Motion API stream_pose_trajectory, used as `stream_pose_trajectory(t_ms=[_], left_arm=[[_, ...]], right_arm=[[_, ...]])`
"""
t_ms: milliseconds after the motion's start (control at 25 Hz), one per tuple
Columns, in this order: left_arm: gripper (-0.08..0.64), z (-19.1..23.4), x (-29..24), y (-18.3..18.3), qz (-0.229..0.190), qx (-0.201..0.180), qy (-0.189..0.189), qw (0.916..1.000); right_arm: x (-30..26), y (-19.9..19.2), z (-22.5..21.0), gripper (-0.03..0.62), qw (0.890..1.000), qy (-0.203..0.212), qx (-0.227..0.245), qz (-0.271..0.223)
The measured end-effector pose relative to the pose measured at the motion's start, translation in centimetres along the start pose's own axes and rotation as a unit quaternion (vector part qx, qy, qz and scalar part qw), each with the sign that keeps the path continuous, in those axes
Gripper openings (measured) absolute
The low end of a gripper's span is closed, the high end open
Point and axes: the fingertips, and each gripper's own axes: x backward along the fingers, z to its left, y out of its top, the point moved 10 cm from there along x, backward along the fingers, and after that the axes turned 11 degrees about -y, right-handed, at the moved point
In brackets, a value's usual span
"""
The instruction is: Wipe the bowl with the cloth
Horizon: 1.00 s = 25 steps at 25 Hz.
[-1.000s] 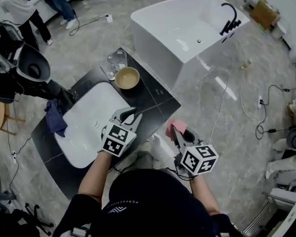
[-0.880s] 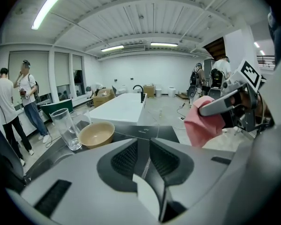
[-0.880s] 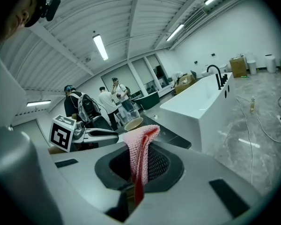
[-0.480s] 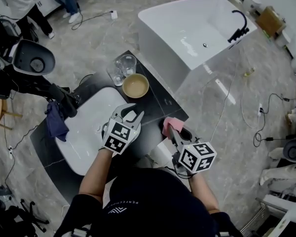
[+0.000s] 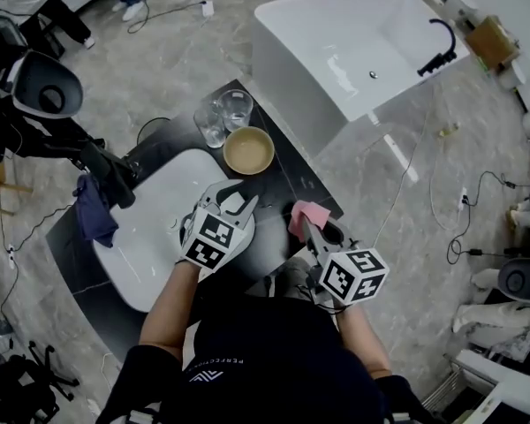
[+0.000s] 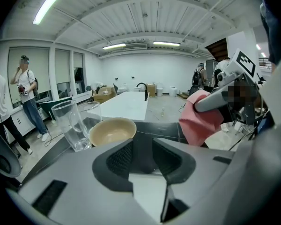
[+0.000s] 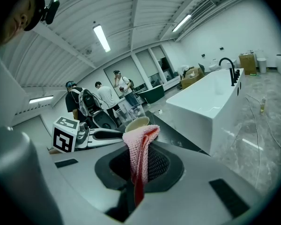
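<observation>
**Bowl on the counter; cloth in the right gripper, clear of it**

- Bowl (image 5: 249,150): tan, round, upright on the black countertop (image 5: 287,179), at the far right corner of the white basin (image 5: 141,237). Its inside looks empty. Nothing touches it.
- Glass mug (image 6: 65,125) and second glass (image 6: 94,112): clear, upright, just beside the bowl on its far left side.
- Left gripper (image 5: 238,200): held over the near right edge of the basin, pointing toward the bowl, which lies just beyond the tips. The jaws stand partly apart and are opening. Nothing is between the pads, and only dark counter shows through the gap.
- Right gripper (image 5: 306,228): to the right of the left gripper, over the right edge of the counter. Its jaws are closed on the pink cloth (image 7: 138,153).
- Pink cloth: knitted and bunched, pinched at a fold, with a loose end rising above the jaw tips. It is near the bowl but apart from it, to the bowl's near right.
- Blue cloth (image 5: 93,212): crumpled at the left end of the counter, beside the basin.
- Dark fitting (image 5: 110,173): at the basin's far left edge; probably a faucet, though the head view is too small to be sure.
- Bathtub (image 5: 336,60): white and freestanding, on the floor to the far right of the counter.
</observation>
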Motion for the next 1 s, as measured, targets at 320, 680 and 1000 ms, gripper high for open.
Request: stream_pose_trajectory(t_ms=[320,680,1000], left_arm=[[0.146,0.6,-1.3,0.7,0.041,-0.022,0.041,0.9981],[0.186,0.8,-3.8,2.0,0.120,-0.084,0.111,0.9829],[0.186,1.8,-5.4,2.6,0.170,-0.086,0.082,0.9782]], right_arm=[[-3.0,2.2,-1.0,0.043,0.998,0.049,0.025,0.026],[-5.6,5.0,-2.9,0.043,0.991,0.110,0.045,0.053],[-8.7,6.8,-3.6,0.043,0.981,0.151,0.078,0.090]])
